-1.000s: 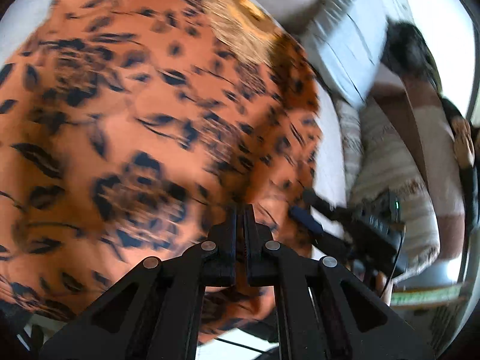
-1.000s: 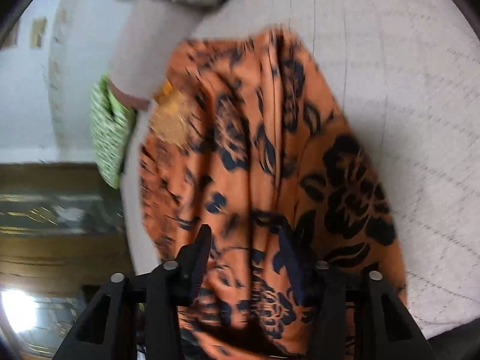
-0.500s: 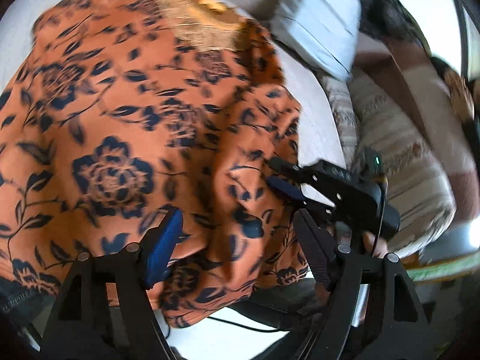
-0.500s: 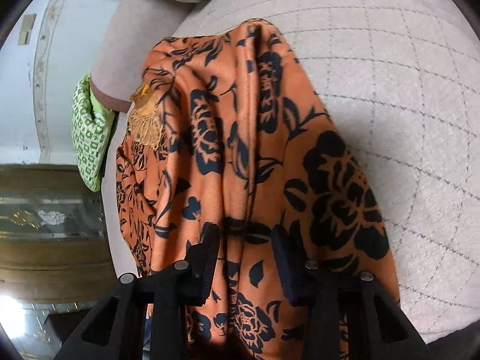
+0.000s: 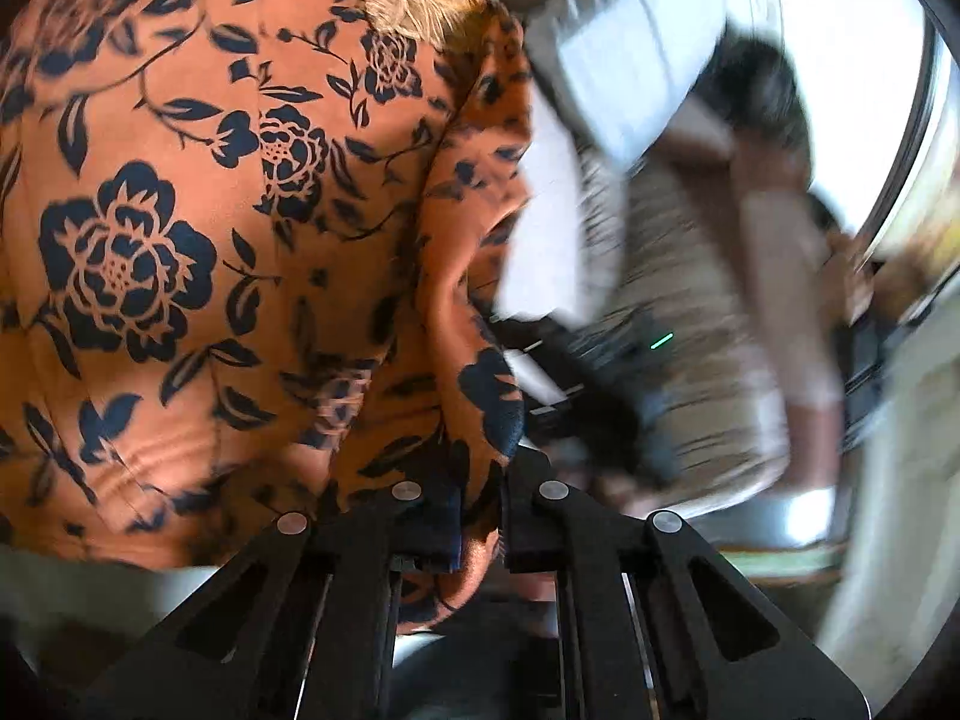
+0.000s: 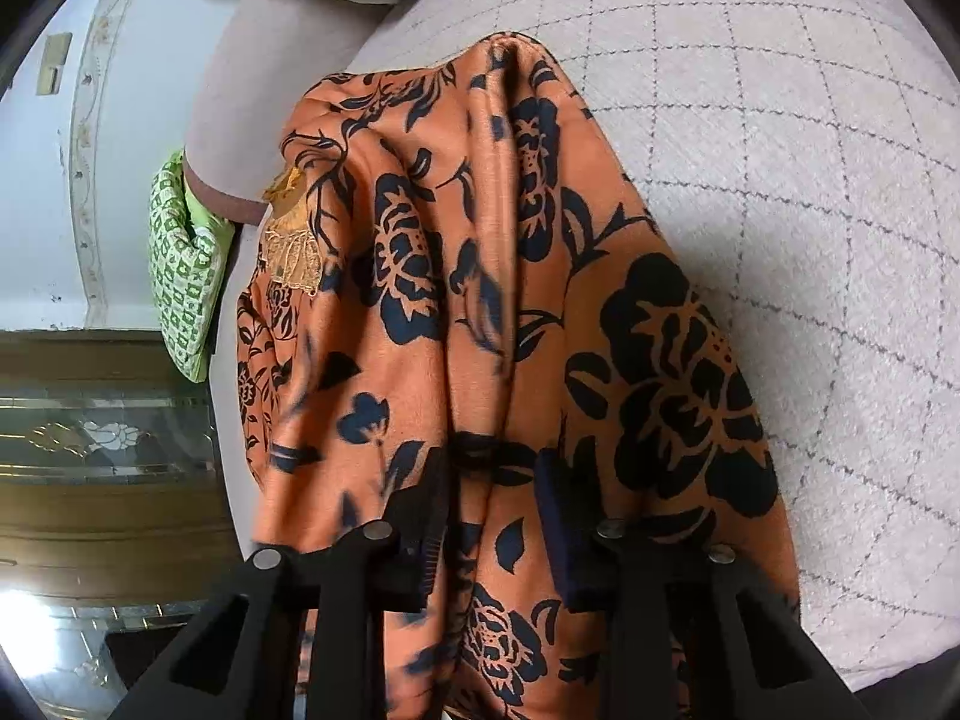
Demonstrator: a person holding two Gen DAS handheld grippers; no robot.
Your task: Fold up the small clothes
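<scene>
An orange garment (image 5: 252,252) with a dark blue flower print lies bunched on the bed and fills the left of the left wrist view. My left gripper (image 5: 480,516) is shut on the garment's right-hand edge, and a fold of cloth shows between its pads. In the right wrist view the same garment (image 6: 480,276) runs away from me over a pale quilted cover (image 6: 810,180). My right gripper (image 6: 489,510) straddles a raised fold of it. Its jaws are closing with the cloth between them, and a gap still shows.
A grey-white pillow (image 5: 630,60) and a striped cushion (image 5: 678,300) lie blurred to the right of the garment. A green patterned cushion (image 6: 180,264) hangs off the bed's edge. A dark wooden cabinet with glass (image 6: 102,432) stands below it. A pale wall (image 6: 48,192) is behind.
My left gripper opened wide, then shut on the garment's edge while swinging sideways. My right gripper stayed in place and its jaws narrowed around the fold.
</scene>
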